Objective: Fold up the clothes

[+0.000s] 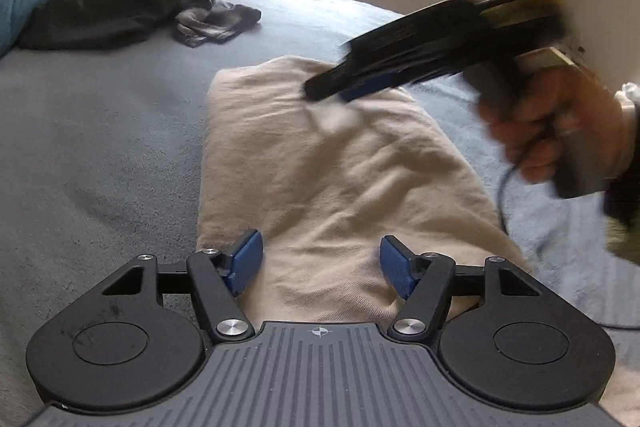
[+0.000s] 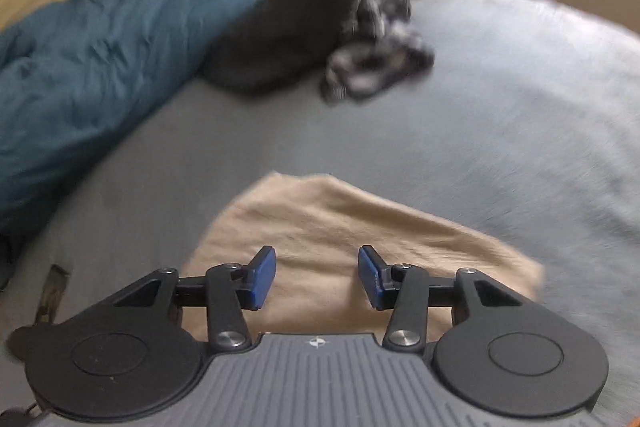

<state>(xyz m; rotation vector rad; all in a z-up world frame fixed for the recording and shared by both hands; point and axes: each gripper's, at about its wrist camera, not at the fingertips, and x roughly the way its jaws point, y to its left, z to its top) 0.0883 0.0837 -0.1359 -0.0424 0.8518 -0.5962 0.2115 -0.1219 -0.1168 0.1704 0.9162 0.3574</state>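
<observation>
Beige garment (image 1: 320, 179) on bed, below both grippers' parted jaws

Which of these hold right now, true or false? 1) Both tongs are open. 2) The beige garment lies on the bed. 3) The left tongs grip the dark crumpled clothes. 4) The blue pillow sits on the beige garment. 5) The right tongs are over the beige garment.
1) True: the left tongs and right tongs both stand apart with nothing between them.
2) True: the beige garment lies on the grey bed cover.
3) False: the dark crumpled clothes lie far off, untouched.
4) False: the blue pillow rests apart, near the headboard.
5) True.
</observation>
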